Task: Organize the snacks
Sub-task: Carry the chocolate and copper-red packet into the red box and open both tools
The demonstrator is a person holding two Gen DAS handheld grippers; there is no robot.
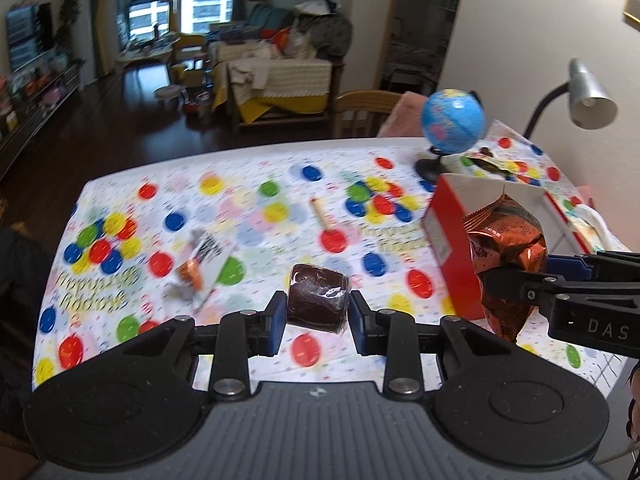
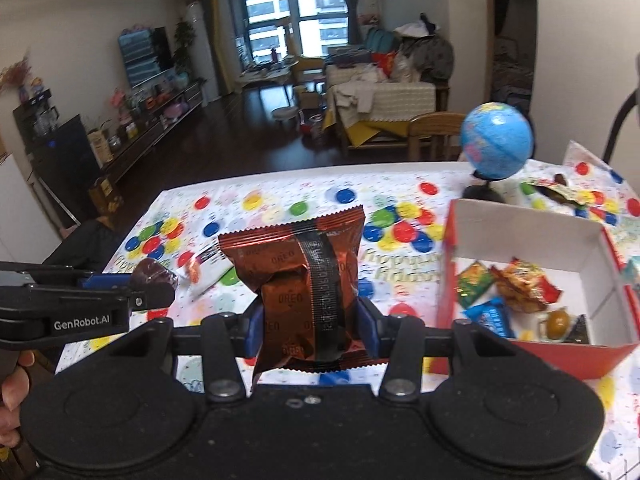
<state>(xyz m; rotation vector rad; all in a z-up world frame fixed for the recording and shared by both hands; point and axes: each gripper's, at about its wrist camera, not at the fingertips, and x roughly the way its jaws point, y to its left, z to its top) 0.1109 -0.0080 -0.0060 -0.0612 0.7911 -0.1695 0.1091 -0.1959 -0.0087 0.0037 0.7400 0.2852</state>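
Evidently two snacks are held aloft at once so that both can be dropped into the box [image 2: 528, 220] without a second trip. An Oreo pack [image 2: 308, 280] is clamped across its middle by the right gripper [image 2: 308, 326], its foil creased where the fingers [image 2: 366, 330] press in; it is carried upright, just left of the box's red wall and clear of the table. A dark wrapped roll [image 1: 318, 298] is pinched at its ends by the left gripper [image 1: 318, 312], whose pads appear closed against the film, and it is kept lower and further left, apparently to leave the right hand a free path.

The box is set at the table's right side with its open top upward, and several bright packets [image 2: 516, 284] are already gathered on its white floor, so sorting is judged partly done. An orange-and-white packet [image 1: 202, 264] and a thin stick [image 1: 322, 212] are left loose on the balloon-print cloth [image 1: 248, 208], presumably awaiting their turn. Another wrapper [image 2: 556, 194] lies behind the box near the globe [image 2: 496, 140]. A lamp [image 1: 590, 98] is bent over the far right corner.
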